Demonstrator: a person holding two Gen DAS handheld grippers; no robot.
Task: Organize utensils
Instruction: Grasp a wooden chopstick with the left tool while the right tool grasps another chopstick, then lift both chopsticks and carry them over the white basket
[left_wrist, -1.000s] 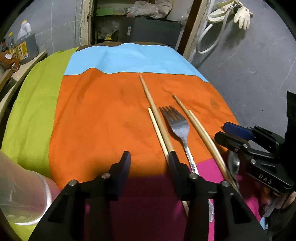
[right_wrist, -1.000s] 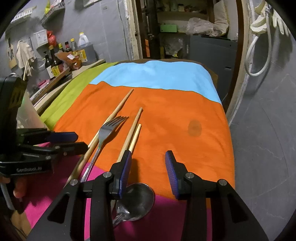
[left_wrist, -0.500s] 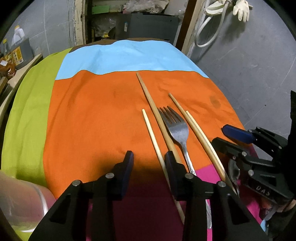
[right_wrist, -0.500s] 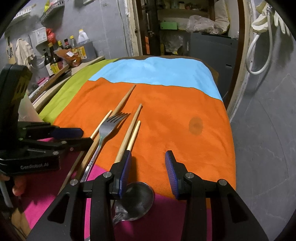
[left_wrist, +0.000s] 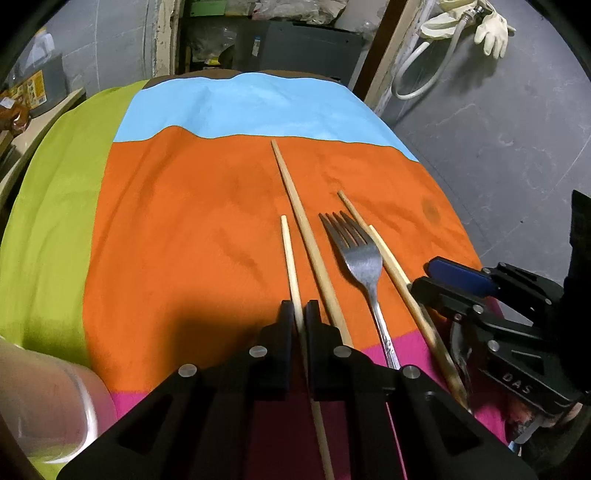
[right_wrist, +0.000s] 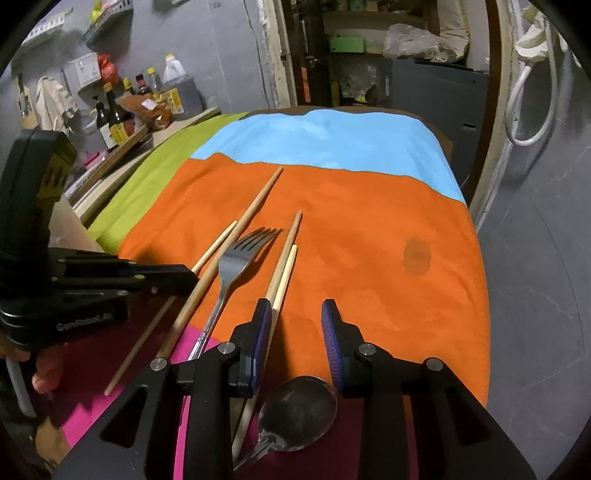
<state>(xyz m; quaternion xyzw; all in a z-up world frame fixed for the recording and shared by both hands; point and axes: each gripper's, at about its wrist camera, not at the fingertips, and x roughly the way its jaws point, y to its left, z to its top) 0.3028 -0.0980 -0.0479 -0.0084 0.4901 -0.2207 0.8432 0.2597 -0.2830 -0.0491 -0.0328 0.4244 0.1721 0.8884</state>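
Several wooden chopsticks, a steel fork (left_wrist: 364, 260) and a spoon (right_wrist: 297, 408) lie on a cloth of orange, blue, green and magenta panels. My left gripper (left_wrist: 300, 314) is shut on the thin pale chopstick (left_wrist: 289, 251), the leftmost one; it also shows in the right wrist view (right_wrist: 216, 243). A longer, darker chopstick (left_wrist: 301, 221) lies just right of it. My right gripper (right_wrist: 295, 314) is open and empty, low over the cloth, with a pair of chopsticks (right_wrist: 286, 258) by its left finger and the spoon bowl below it. It also shows in the left wrist view (left_wrist: 443, 280).
A clear plastic container (left_wrist: 44, 398) stands at the near left. Bottles and a jug (right_wrist: 147, 99) crowd a counter at the far left. The table's right edge (right_wrist: 480, 258) drops to a grey floor. A hose and gloves (left_wrist: 461, 26) hang on the right wall.
My left gripper has shifted right over the thin pale chopstick and closed on it. The right gripper has stayed open and nearly still.
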